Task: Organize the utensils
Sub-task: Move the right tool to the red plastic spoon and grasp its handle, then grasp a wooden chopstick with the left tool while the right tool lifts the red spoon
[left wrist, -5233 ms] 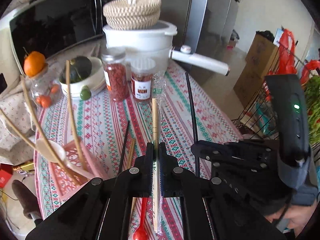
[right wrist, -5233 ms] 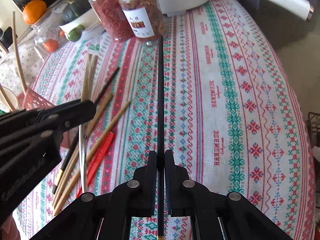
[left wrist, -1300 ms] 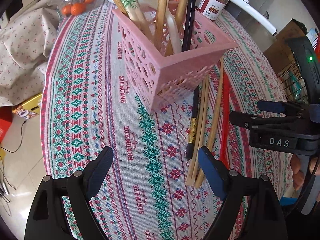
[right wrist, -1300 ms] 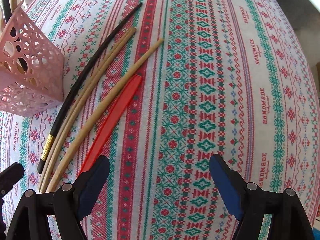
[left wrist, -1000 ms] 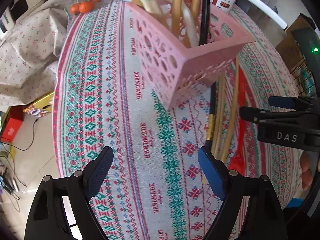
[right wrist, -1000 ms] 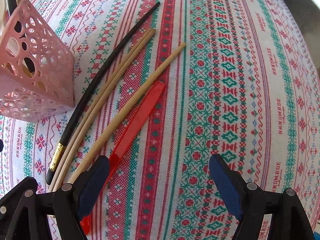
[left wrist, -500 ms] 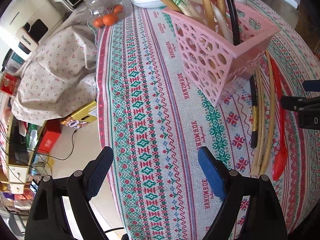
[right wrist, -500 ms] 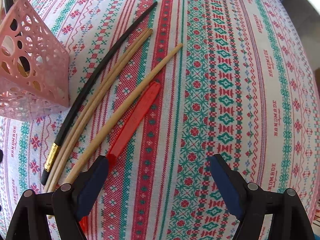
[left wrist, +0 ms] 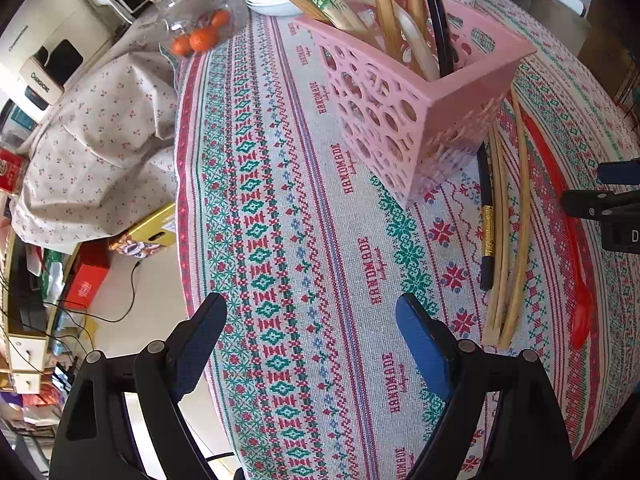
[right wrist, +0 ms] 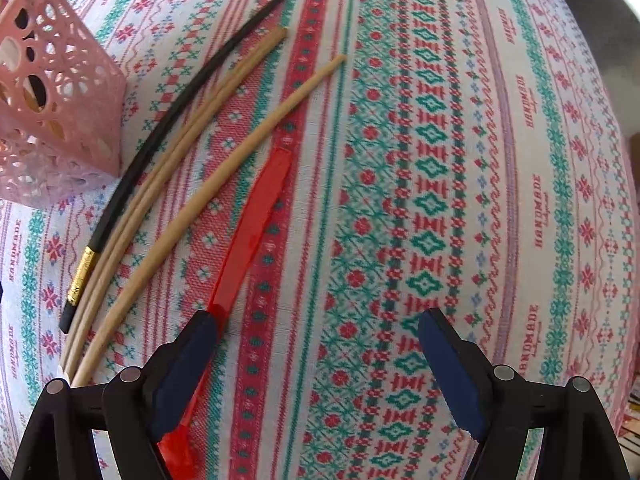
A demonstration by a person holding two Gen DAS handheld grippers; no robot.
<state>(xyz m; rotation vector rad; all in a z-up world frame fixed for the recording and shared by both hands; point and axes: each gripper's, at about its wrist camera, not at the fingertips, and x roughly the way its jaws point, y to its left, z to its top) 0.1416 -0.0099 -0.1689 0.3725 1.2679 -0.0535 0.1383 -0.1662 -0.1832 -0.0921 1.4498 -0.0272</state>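
The right gripper (right wrist: 316, 344) is hovering with its blue-padded jaws spread wide and holding nothing. Its left pad is sitting directly over the long red plastic spoon (right wrist: 248, 240), which is lying flat on the patterned woven tablecloth (right wrist: 440, 160) and running under that pad. Just beside the spoon, further left, one pale bamboo chopstick (right wrist: 208, 196) is lying alone. Next comes a pair of pale bamboo chopsticks (right wrist: 160, 172) lying pressed together, then one black chopstick with a gold band (right wrist: 168, 108), whose middle is running just beside the corner of the pink perforated plastic basket (right wrist: 52, 120).

The left gripper (left wrist: 310, 328) is also spread wide and empty, hanging over bare cloth near the table edge, with the basket (left wrist: 400, 120) ahead and the loose utensils off to its right.

Only the left wrist view is showing the basket's contents: several wooden sticks and one black chopstick (left wrist: 438, 20) standing upright. It is also showing the spoon's bowl (left wrist: 582, 320), a glass jar of small oranges (left wrist: 200, 28) and a floral cloth (left wrist: 92, 136).
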